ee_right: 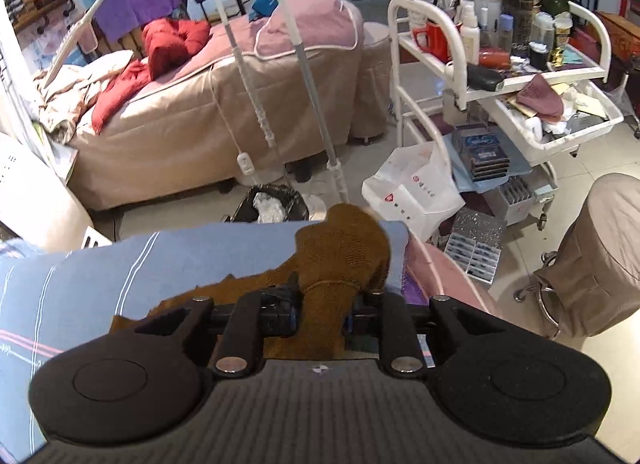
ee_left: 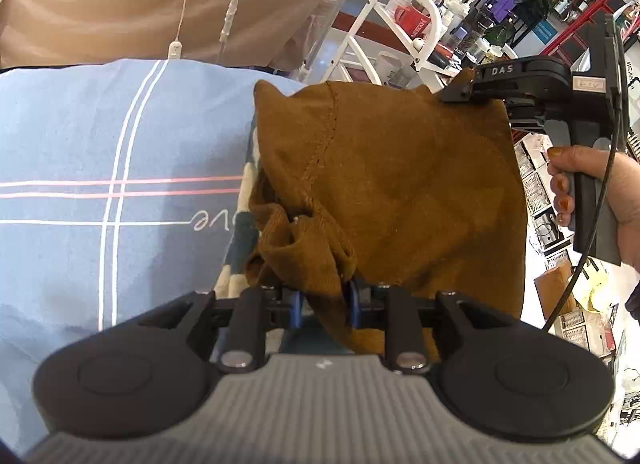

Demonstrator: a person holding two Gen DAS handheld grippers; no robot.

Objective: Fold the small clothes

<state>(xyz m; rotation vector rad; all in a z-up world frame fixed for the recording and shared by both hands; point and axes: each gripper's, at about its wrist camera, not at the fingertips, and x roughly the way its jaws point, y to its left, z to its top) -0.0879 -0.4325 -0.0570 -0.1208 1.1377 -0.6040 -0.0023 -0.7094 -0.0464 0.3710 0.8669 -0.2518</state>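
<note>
Two handheld grippers are holding one brown knit garment (ee_left: 392, 184) up over a bed covered with a blue sheet (ee_left: 120, 152) that has white and pink stripes.

The left gripper (ee_left: 323, 298) is sitting at the bottom of its own view, its two blue-padded fingers (ee_left: 295, 300) closed almost together on a bunched, ribbed edge of the brown garment. The cloth is filling the narrow gap between them and spreading upward and to the right as a broad, fairly flat panel with a stitched seam running down it.

The right gripper (ee_left: 460, 94) is appearing at the upper right of the left view, held by a hand (ee_left: 592, 192) with orange-painted nails. Its tip is pinching the far top corner of the same garment. In its own view the right gripper (ee_right: 323, 316) is nearly closed, with brown knit packed between the fingers and bulging forward past them, though the cloth is hiding the fingertips themselves.

Behind the bed, a white trolley (ee_right: 460, 76) crowded with bottles is standing beside a beige-draped bed (ee_right: 220, 112).
</note>
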